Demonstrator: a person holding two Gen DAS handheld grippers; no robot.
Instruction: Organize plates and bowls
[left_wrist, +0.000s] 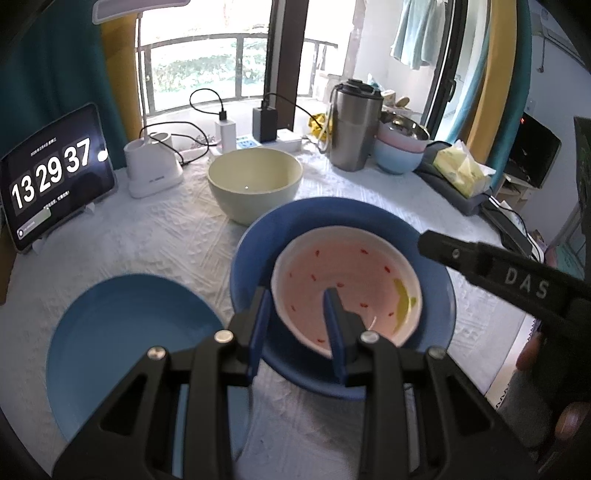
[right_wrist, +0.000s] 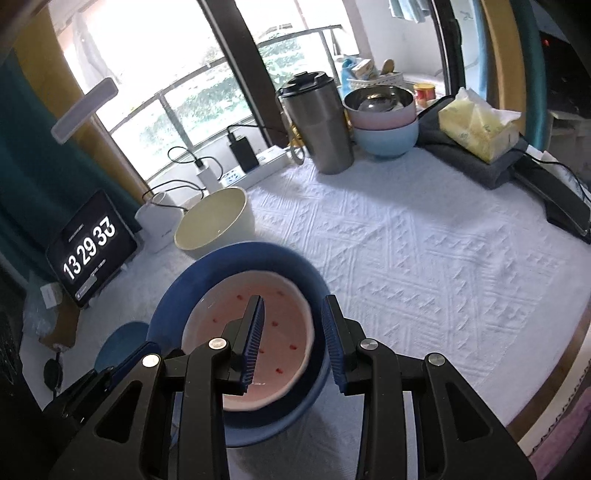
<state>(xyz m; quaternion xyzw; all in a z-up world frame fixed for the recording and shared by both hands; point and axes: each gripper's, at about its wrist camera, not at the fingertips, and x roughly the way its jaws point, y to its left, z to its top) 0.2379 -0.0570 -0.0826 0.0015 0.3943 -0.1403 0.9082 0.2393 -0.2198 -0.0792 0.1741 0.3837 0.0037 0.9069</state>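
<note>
White bumpy cloth (right_wrist: 424, 258) is spread over the table, and big windows are seen behind it.

Nearest, a blue plate (left_wrist: 125, 343) is laid flat on the cloth, with nothing on it. Just beside it a big blue bowl (left_wrist: 255, 236) is set, and a pink bowl (left_wrist: 351, 273) with a white rim is sat inside it. Small red spots and a yellow-green mark are seen on the inside of the pink bowl; no food is seen in it.

The left gripper (left_wrist: 297, 299) is placed at the near rim of the pink bowl, one finger inside the bowl and one outside. Its jaws are a little apart, and whether the rim is pinched cannot be told. The right gripper (right_wrist: 293, 306) is held over the other side of the same bowls, with the rims between its fingers, and its pads are not seen pressing on them.

Farther back a cream bowl (left_wrist: 255, 181) is stood alone, and nothing is in it. Farthest, by a steel mug (right_wrist: 317, 122), a metal bowl (right_wrist: 380, 98) is stacked in a pink bowl, and that one is stacked in a light blue bowl (right_wrist: 386, 140). A clock screen (left_wrist: 51, 173) is propped at the left.
</note>
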